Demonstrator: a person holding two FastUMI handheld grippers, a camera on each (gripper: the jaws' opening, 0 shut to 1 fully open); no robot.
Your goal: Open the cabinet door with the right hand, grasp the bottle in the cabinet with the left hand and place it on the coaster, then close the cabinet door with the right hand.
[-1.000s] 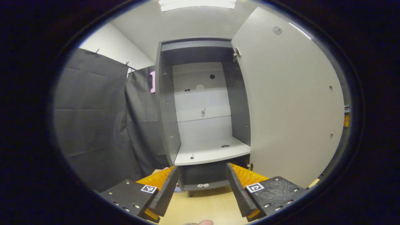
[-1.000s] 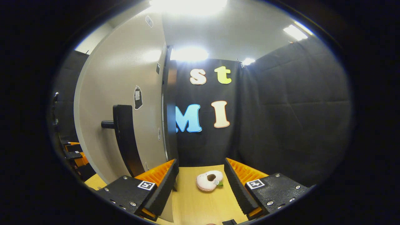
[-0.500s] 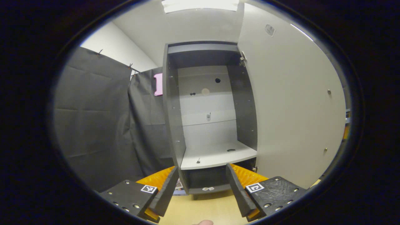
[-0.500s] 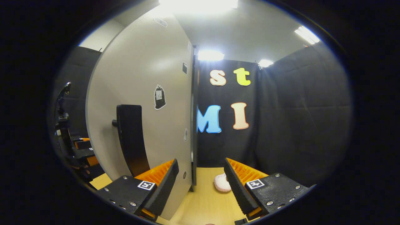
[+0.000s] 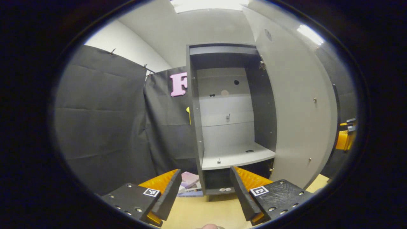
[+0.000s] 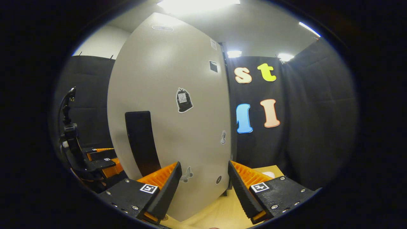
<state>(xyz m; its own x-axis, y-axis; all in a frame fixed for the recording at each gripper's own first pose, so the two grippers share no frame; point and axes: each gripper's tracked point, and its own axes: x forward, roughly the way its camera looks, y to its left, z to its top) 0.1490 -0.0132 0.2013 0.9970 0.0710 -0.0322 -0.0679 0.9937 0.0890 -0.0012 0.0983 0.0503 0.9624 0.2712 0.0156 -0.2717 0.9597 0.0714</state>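
Observation:
In the left gripper view the grey cabinet (image 5: 222, 54) stands open, its white shelf (image 5: 237, 156) showing a small hole and a peg. The pale door (image 5: 299, 111) hangs part-way swung at its right. My left gripper (image 5: 203, 192) is open and holds nothing, a little back from the cabinet above the wooden table. The right gripper (image 5: 345, 138) peeks past the door's far edge. In the right gripper view my right gripper (image 6: 203, 187) is open close to the door's outer face (image 6: 171, 95), right of the black handle (image 6: 141, 140). A sliver of the pale coaster (image 6: 269, 174) lies on the table.
Some flat books or booklets (image 5: 189, 183) lie on the table left of the cabinet's foot. Black cloth walls close in on both sides. The left gripper (image 6: 95, 159) and its mount show left of the door in the right gripper view. The tabletop (image 6: 222, 213) is light wood.
The door has swung toward the cabinet, with the right gripper following behind its outer face. The coaster has slid almost out of sight. The left gripper view has shifted left, cabinet now right of centre.

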